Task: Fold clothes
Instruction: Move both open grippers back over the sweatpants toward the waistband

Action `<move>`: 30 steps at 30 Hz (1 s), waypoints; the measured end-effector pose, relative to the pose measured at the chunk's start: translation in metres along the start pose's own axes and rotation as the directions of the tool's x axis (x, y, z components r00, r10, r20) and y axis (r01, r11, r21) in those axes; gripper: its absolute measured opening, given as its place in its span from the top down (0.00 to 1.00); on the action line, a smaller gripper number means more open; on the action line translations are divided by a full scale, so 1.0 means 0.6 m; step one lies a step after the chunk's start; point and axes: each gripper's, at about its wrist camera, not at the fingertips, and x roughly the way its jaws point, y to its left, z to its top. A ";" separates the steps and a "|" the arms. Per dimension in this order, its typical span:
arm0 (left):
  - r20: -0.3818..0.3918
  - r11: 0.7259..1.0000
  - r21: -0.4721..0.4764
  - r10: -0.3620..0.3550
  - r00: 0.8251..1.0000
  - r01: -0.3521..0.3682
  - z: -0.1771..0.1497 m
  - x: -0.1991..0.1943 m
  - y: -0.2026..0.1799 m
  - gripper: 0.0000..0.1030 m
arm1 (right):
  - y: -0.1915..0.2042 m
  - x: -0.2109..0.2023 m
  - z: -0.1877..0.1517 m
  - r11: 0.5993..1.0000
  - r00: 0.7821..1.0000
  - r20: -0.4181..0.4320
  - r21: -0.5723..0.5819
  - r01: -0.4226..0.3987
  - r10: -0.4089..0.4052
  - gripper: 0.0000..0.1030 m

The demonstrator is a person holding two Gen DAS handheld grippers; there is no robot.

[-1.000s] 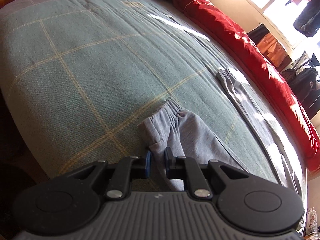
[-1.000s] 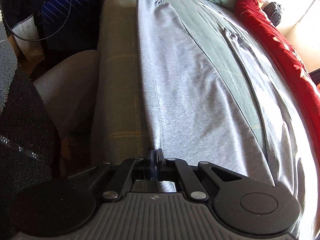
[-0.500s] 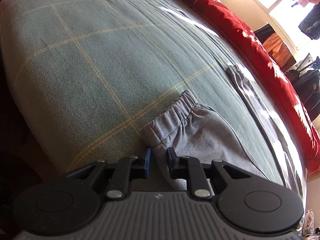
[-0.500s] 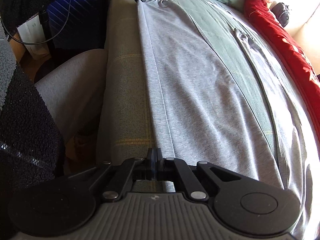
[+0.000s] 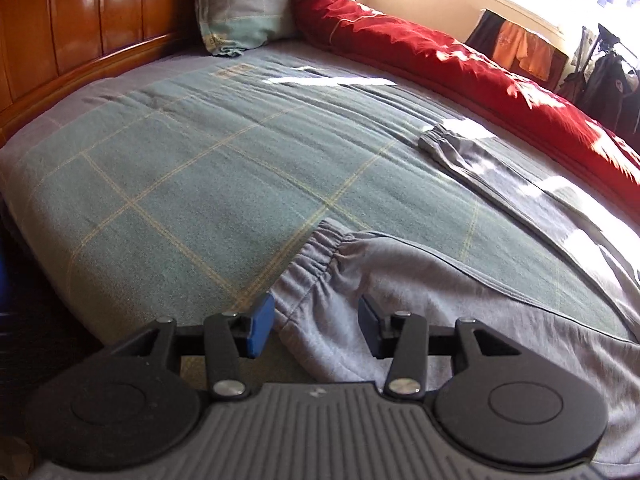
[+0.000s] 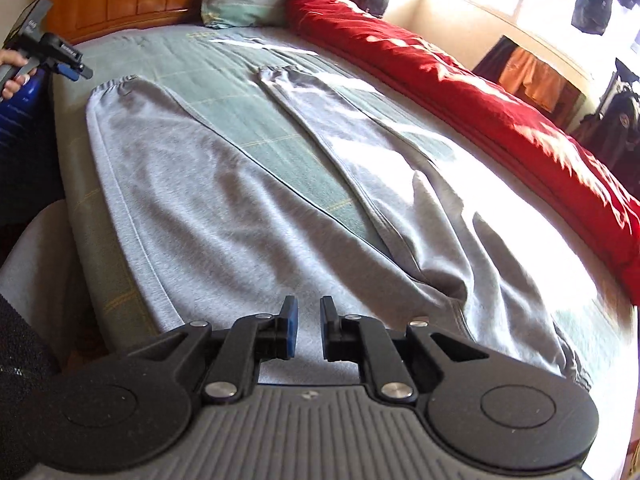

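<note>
Both grippers, left gripper (image 5: 316,326) and right gripper (image 6: 306,328), are opening empty above the grey trousers (image 6: 224,208), which are stretching lengthwise between them.

Your grey sweatpants (image 6: 224,216) are soft, matt jersey cloth with gathered elastic cuffs. The bed cover (image 5: 192,184) beneath you is coarse woven fabric. The headboard (image 5: 80,20) is glossy varnished wood; the red duvet (image 5: 420,52) looks smooth.
</note>
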 end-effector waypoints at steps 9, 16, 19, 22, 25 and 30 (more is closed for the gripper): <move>-0.144 0.879 0.380 -0.251 0.957 0.288 -0.066 0.053 -0.295 0.50 | -0.067 0.117 -0.036 0.944 0.999 -0.046 0.327 0.032 -0.018 0.87; -0.200 0.847 0.431 -0.246 0.948 0.311 -0.124 0.105 -0.356 0.47 | -0.081 0.219 -0.054 0.898 0.998 -0.060 0.437 0.042 -0.018 0.87; -0.182 0.839 0.448 -0.252 0.950 0.308 -0.126 0.091 -0.350 0.45 | -0.081 0.212 -0.046 0.899 0.997 -0.079 0.436 0.049 -0.016 0.86; -0.147 0.836 0.474 -0.235 0.961 0.277 -0.117 0.076 -0.353 0.44 | -0.084 0.189 -0.028 0.905 0.998 -0.056 0.423 0.054 -0.033 0.79; -0.123 0.824 0.495 -0.248 0.961 0.276 -0.111 0.078 -0.362 0.40 | -0.087 0.192 0.000 0.909 0.999 -0.011 0.415 0.047 -0.047 0.72; -0.153 0.837 0.454 -0.264 0.952 0.305 -0.132 0.098 -0.335 0.37 | -0.091 0.262 0.006 0.898 0.997 -0.033 0.432 0.080 -0.073 0.72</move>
